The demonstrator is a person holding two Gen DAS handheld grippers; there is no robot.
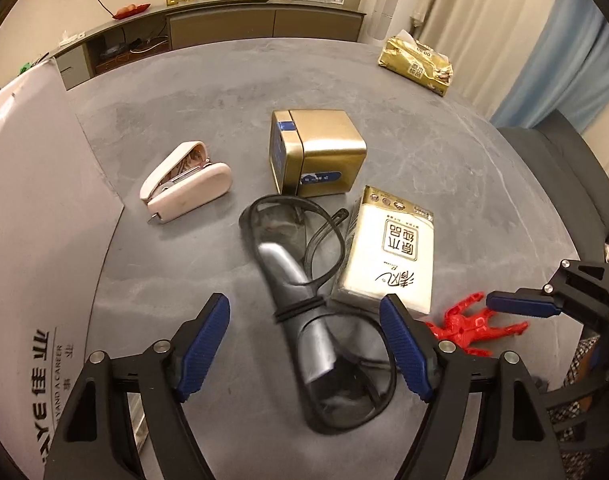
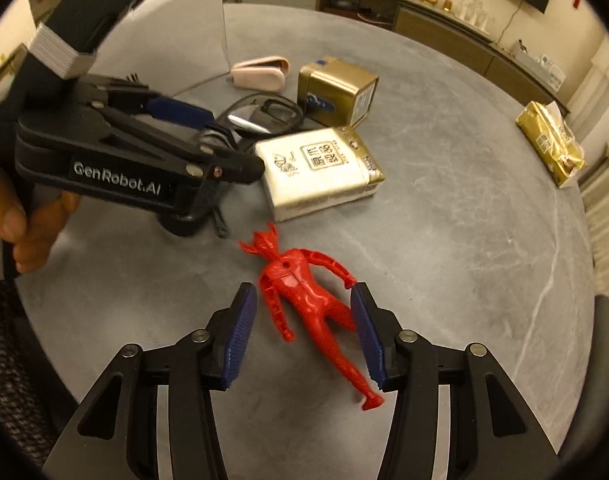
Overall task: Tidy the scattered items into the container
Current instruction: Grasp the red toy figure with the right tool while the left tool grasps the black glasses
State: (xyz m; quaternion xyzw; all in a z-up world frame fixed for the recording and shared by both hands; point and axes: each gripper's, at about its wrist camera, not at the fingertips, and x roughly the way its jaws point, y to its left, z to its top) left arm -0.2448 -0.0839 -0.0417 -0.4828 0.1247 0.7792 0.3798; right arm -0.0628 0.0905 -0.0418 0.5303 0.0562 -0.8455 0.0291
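While the right gripper [image 2: 304,336] stands wide astride the red toy figure [image 2: 304,292] lying flat at the desk's [image 2: 464,240] six o'clock, ready to pinch, the left gripper [image 1: 304,344], equally wide and empty, brackets the glasses [image 1: 304,280] at centre.

Table [image 1: 444,152] was grey w/ pale marble-like veins. Toy figure [image 2: 304,292] was solid bright red. Just beyond the figure, tissue pack [image 2: 320,168] was white w/ gold edging & dark print. Behind the pack, tin box [image 1: 316,152] was gold w/ blue labels. Stapler [image 1: 184,178], beside the tin, was pale pink w/ silver metal inside. Glasses [image 1: 304,264] near the pack had black frames, dark grey lenses. Far across the table from the pack, a bag [image 1: 418,64] was gold w/ dark print. Both grippers were black w/ ribbed blue pads [image 2: 240,332]. Container wall [image 1: 32,200] was translucent white w/ dark lettering.
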